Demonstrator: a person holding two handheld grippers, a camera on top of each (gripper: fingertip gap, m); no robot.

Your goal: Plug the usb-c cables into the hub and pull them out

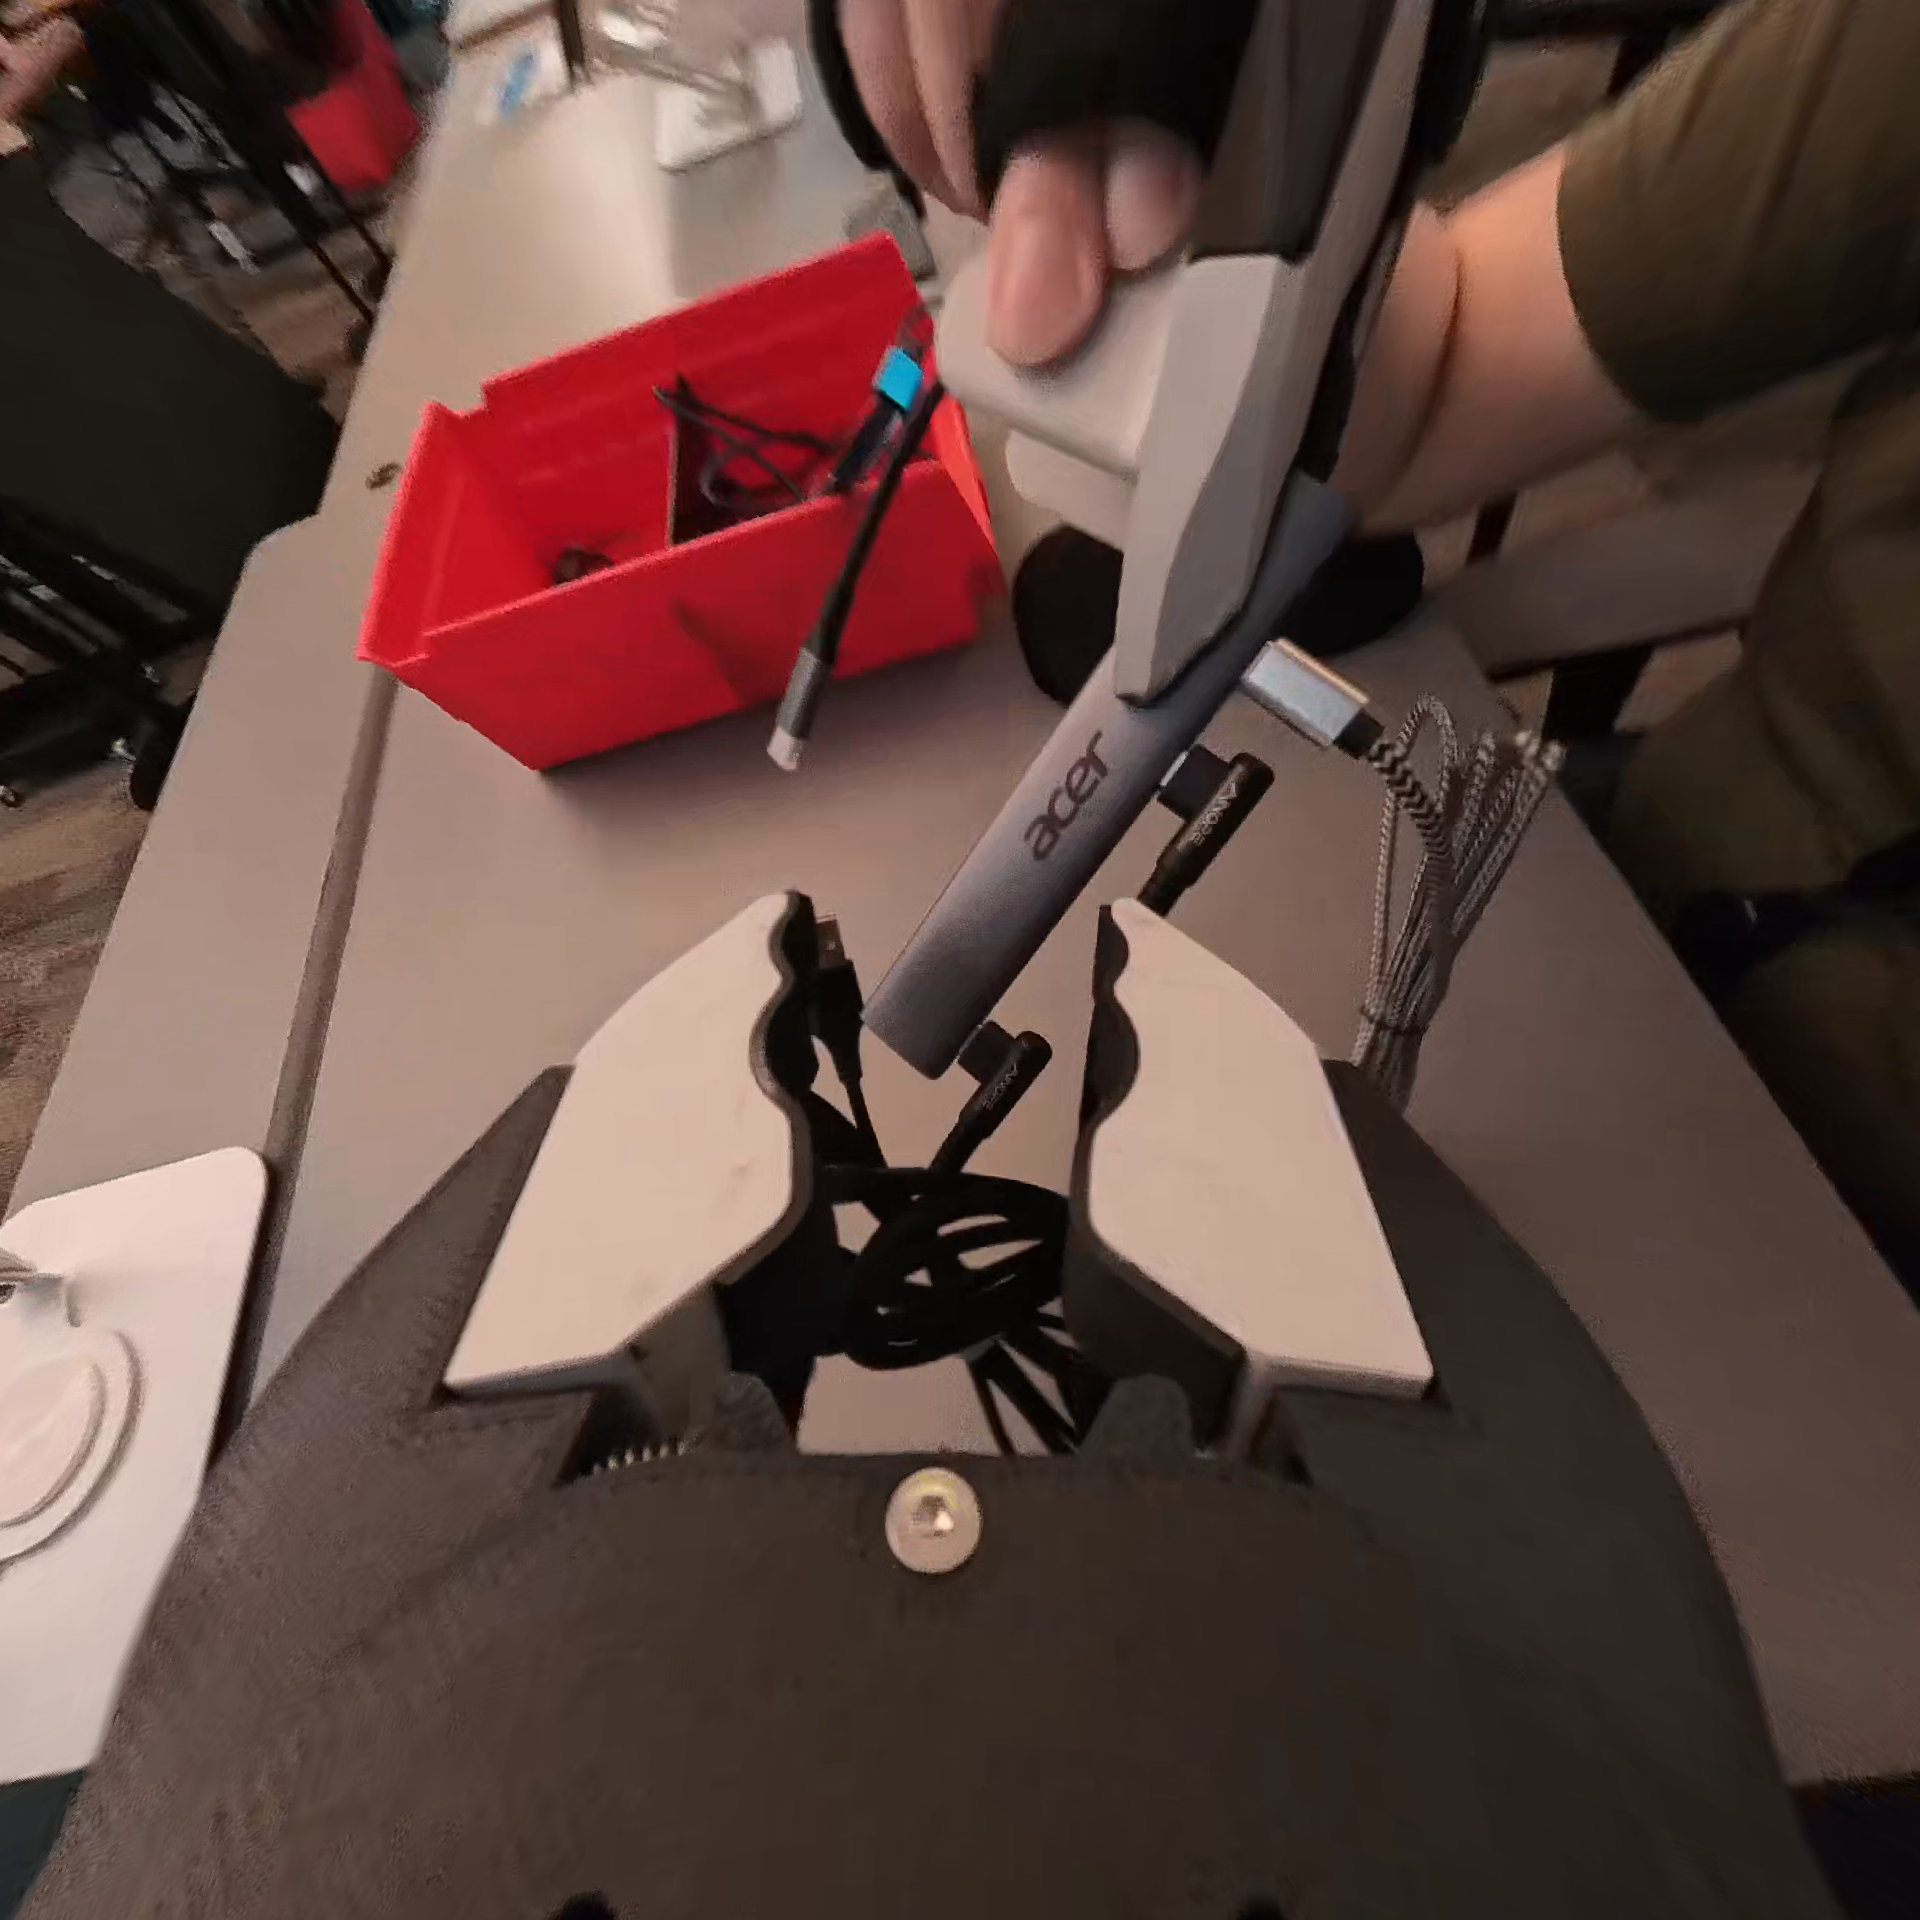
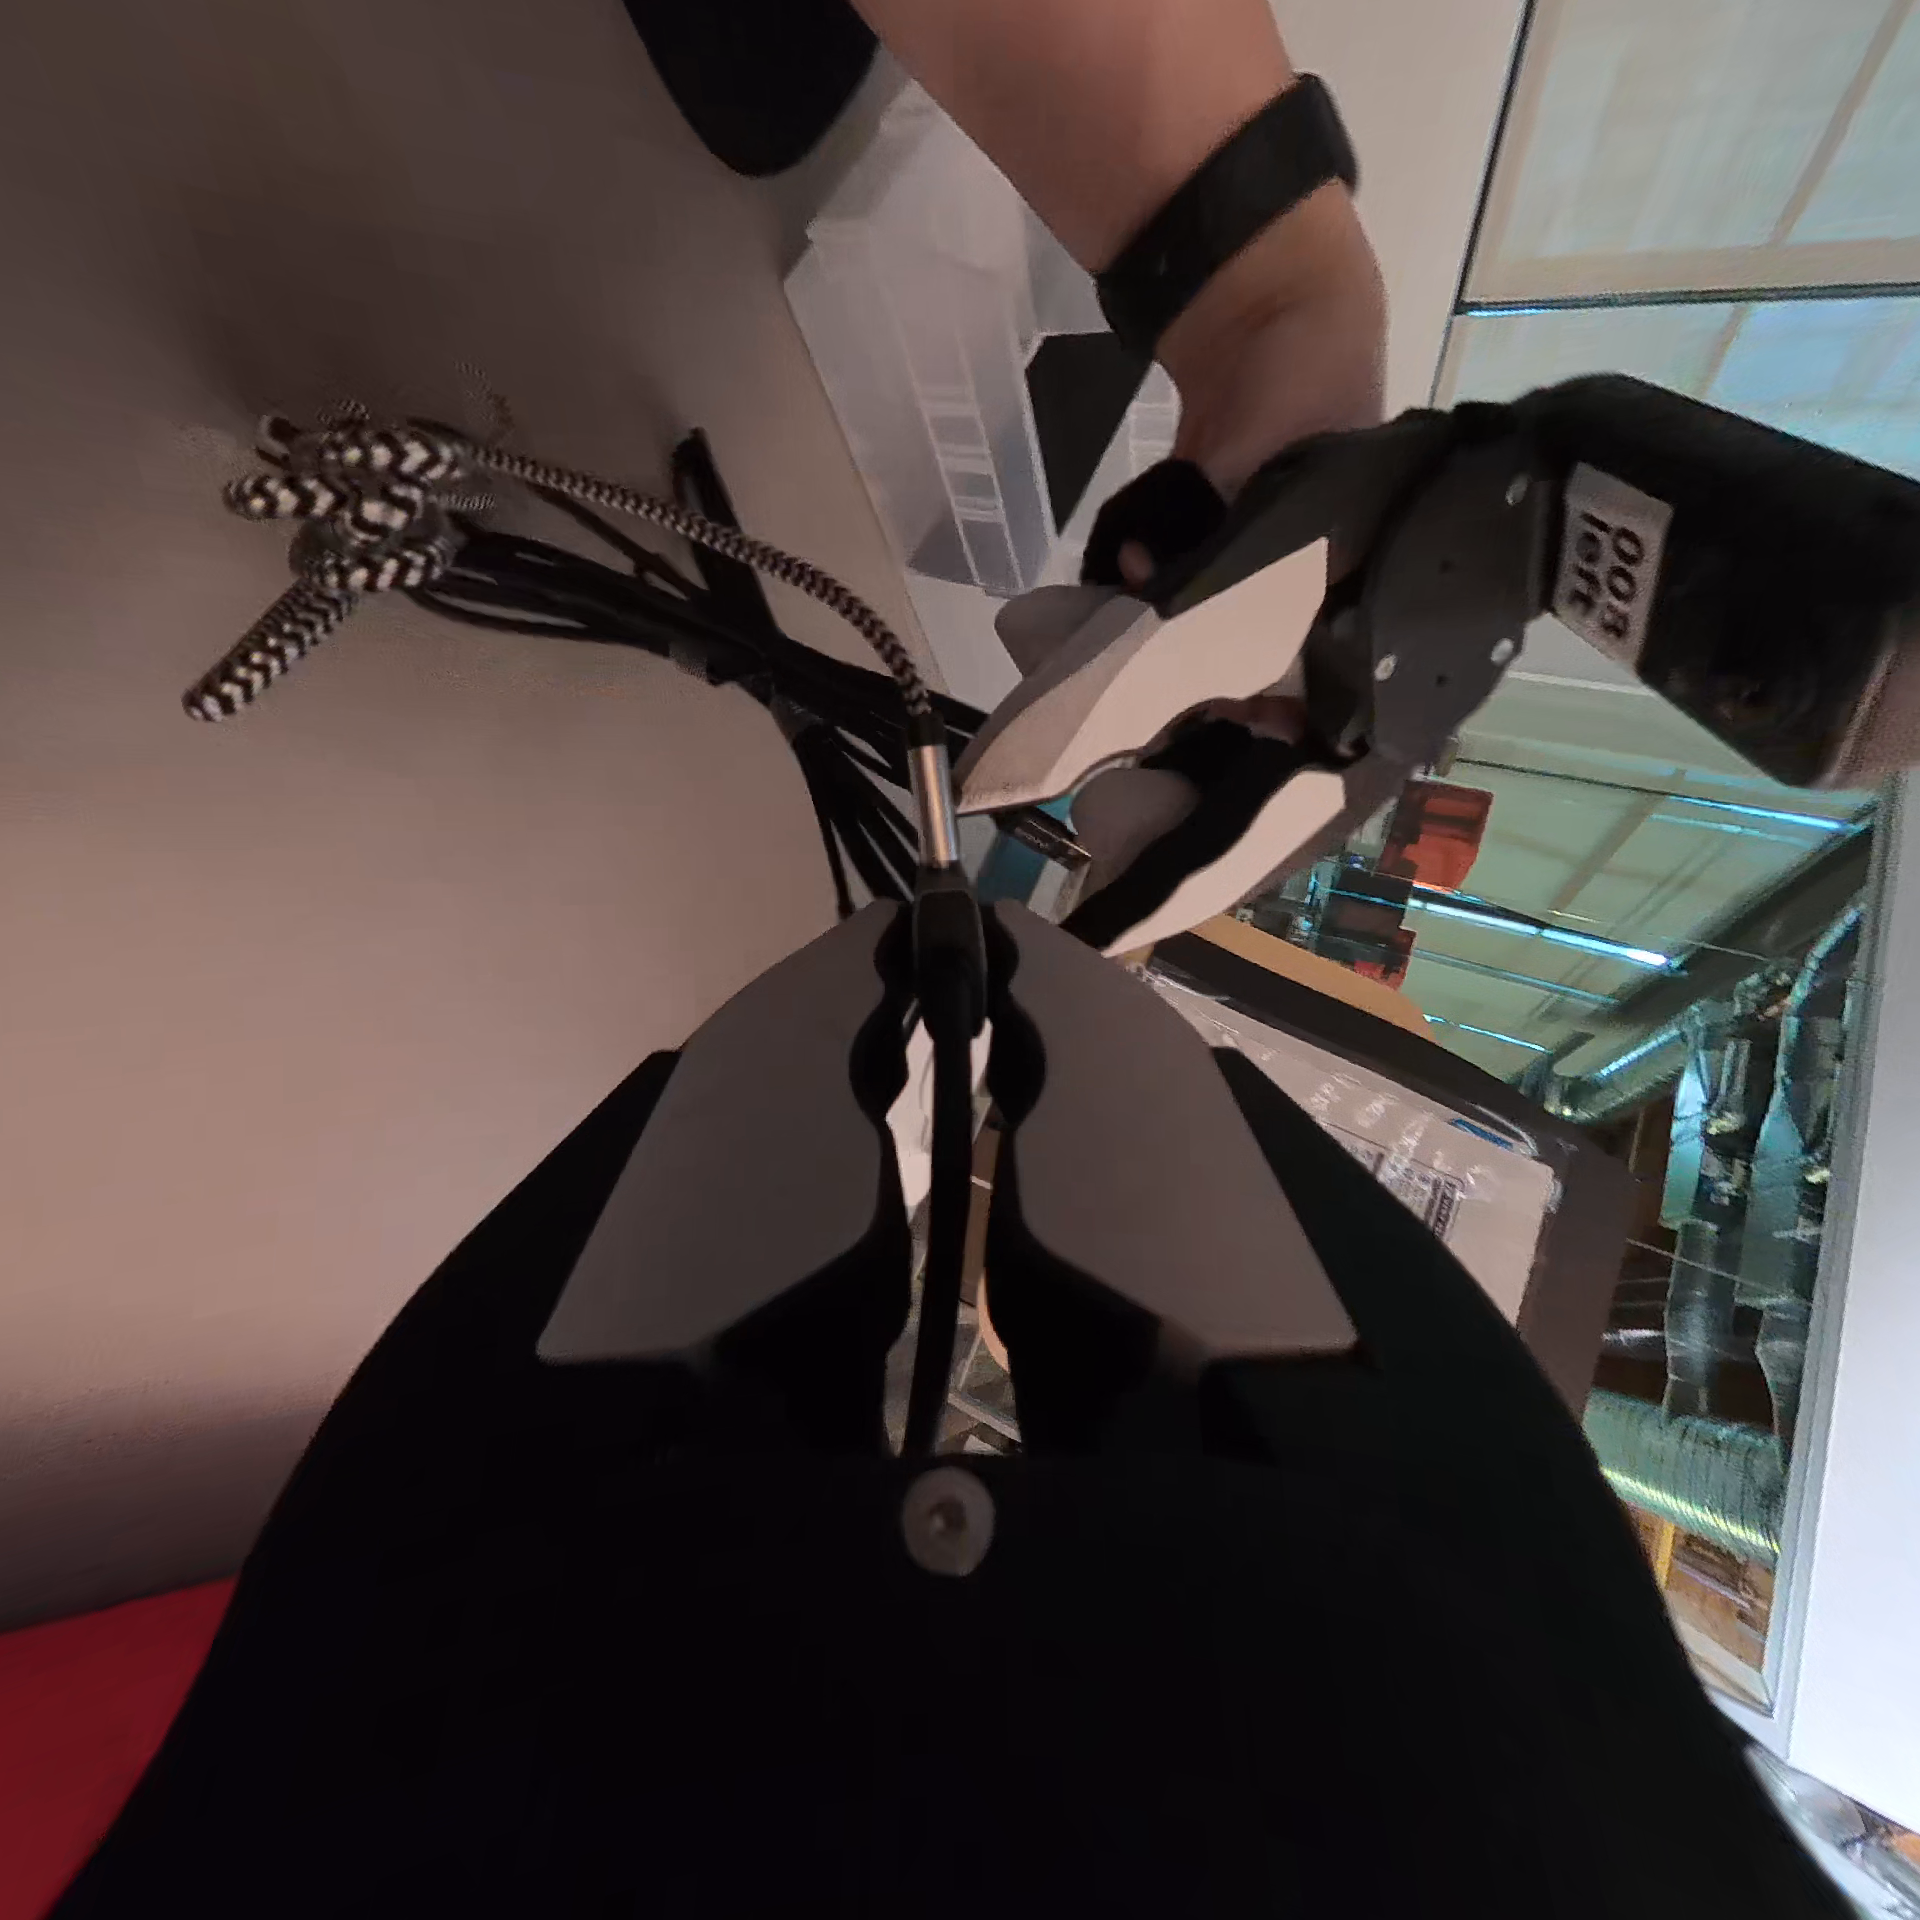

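Note:
A grey hub (image 1: 1029,862) hangs tilted above the table, and my right gripper (image 1: 1164,675) is shut on its upper end. A silver plug (image 1: 1309,691) on a black-and-white braided cable and two black angled plugs (image 1: 1216,790) (image 1: 1003,1060) sit in its side. My left gripper (image 1: 951,935) is open, its fingers on either side of the hub's lower end and the lower black plug. In the right wrist view, my right gripper (image 2: 945,935) pinches the hub (image 2: 945,914) edge-on, the silver plug (image 2: 932,821) just beyond. The left gripper (image 2: 1039,862) is open around a black plug (image 2: 1049,842).
A red bin (image 1: 665,540) stands at the back left of the grey table (image 1: 540,883), with a black cable (image 1: 831,623) hanging over its front. Black cable coils (image 1: 956,1257) lie under my left gripper. The braided bundle (image 1: 1444,852) lies right. A white object (image 1: 125,1351) sits front left. Across from one pair of fingers to the other is roughly 4 cm.

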